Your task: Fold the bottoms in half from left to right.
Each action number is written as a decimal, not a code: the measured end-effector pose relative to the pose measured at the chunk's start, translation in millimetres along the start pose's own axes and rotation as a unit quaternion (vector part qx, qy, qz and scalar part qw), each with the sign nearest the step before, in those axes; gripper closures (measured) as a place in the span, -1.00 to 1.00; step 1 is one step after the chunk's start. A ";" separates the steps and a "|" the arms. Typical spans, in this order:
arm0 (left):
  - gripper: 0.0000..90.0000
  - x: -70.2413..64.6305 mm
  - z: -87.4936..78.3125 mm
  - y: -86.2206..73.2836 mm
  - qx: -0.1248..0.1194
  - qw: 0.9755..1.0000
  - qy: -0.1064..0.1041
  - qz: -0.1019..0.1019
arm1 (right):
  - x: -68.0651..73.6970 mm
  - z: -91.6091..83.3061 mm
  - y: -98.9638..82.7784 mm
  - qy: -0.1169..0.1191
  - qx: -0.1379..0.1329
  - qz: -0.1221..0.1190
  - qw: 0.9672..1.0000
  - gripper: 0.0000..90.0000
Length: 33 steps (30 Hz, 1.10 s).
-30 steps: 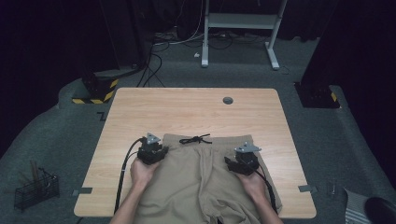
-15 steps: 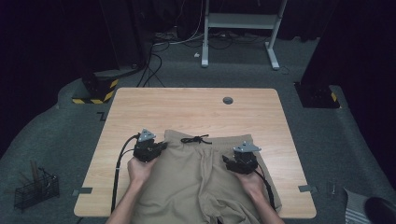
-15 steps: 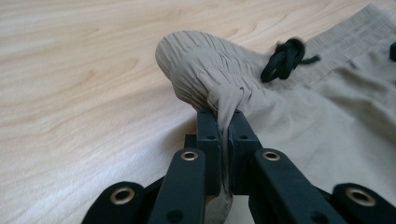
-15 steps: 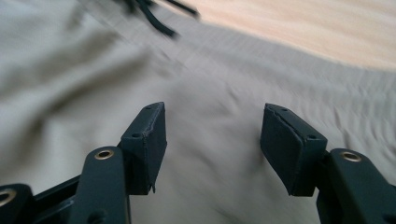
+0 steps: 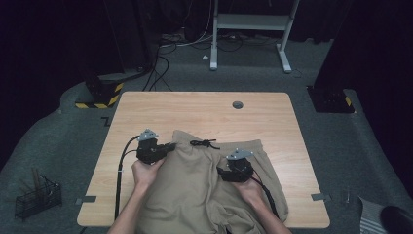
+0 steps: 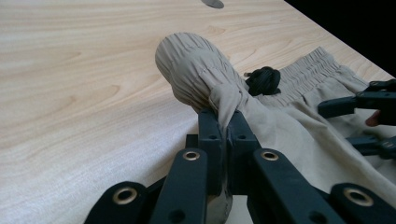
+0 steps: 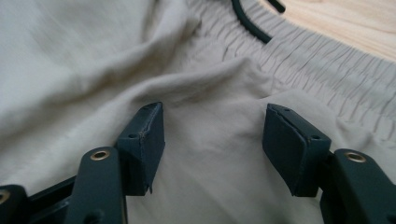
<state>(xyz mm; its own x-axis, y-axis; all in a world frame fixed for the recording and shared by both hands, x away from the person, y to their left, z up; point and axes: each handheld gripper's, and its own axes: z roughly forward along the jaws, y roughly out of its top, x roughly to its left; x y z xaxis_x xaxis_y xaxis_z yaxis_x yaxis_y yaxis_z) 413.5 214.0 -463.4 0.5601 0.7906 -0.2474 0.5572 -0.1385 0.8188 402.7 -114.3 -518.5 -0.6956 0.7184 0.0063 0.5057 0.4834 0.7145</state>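
Lying lower centre of the high view, the shorts (image 5: 204, 185) are beige, crumpled, waistband toward the far edge, black drawstring (image 5: 203, 144) at mid-band. Thin woven cloth: light, limp, no stiffness, so it will drape and drag rather than hold shape, and a thin pinch could slip. Best hold, I'd judge, is the gathered elastic waistband, thick and ridged, one point near each end. Left gripper (image 6: 224, 122) has just been closing; its jaws are now pressed together on a bunched fold at the band's left corner, cloth lifted off the table (image 5: 204, 109). Right gripper (image 7: 212, 140) is spread wide, jaws straddling flat fabric just below the band, pinching nothing. Grommet (image 5: 237, 105) sits upper centre of the table, well apart.
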 end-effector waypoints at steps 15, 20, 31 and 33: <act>0.94 -18.0 -3.9 32.3 -0.020 0.999 -0.010 0.032 | 9.5 27.9 22.3 -0.012 -0.001 -0.011 1.000 -0.16; 0.94 -17.5 -2.9 34.4 -0.016 0.999 -0.011 0.032 | 8.5 15.0 20.4 0.010 -0.022 -0.008 1.000 -0.14; 0.94 -17.6 -2.9 36.3 -0.019 0.999 -0.008 0.033 | 20.8 12.6 15.2 0.019 -0.008 -0.035 0.999 -0.15; 0.94 -17.2 -3.9 38.2 -0.019 0.999 -0.007 0.033 | 25.3 21.5 15.2 0.016 -0.002 -0.039 0.999 -0.18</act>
<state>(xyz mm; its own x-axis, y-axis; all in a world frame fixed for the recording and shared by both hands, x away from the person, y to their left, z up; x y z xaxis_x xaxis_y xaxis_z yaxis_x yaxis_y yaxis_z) 422.8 197.4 -425.9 0.6041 0.7717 -0.1988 0.4946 -0.1674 0.8528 403.7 -78.1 -522.4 -0.7488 0.6622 -0.0260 0.4478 0.5345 0.7167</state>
